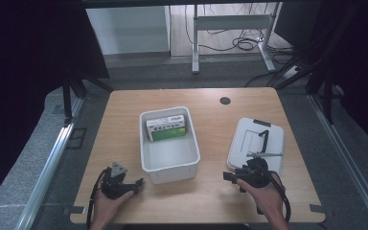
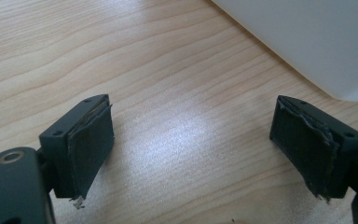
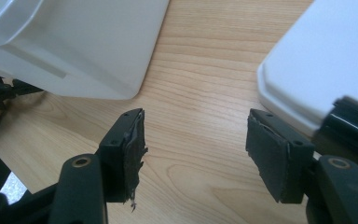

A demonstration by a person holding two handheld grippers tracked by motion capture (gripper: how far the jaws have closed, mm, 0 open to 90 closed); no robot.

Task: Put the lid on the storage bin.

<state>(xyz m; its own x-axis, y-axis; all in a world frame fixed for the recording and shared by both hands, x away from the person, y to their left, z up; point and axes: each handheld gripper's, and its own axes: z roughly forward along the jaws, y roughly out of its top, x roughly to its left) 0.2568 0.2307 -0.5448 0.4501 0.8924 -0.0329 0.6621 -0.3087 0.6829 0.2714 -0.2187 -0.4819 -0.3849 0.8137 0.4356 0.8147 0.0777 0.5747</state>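
Here we are resting both grippers low at the table's (image 1: 124,100) near edge, on either side of the bin (image 1: 190,143). The right gripper (image 1: 233,178) is holding nothing, its jaws spread wide over bare wood. The lid (image 1: 245,139) is lying flat just ahead of it and slightly to its outer side; in the right gripper view the lid's near corner (image 3: 279,88) is sitting just beyond the jaw on that side, apart from it. The lid's long axis is running away from us, roughly in line with the gripper's reach. The left gripper (image 1: 136,184) is likewise wide open and empty, with the bin's near corner (image 2: 349,88) ahead and toward its inner side. The bin, holding a green box (image 1: 167,128), is standing between the two tools. We are judging the right hand (image 1: 263,191) the nearer to the lid, so the coming move is probably a short reach forward from that side.
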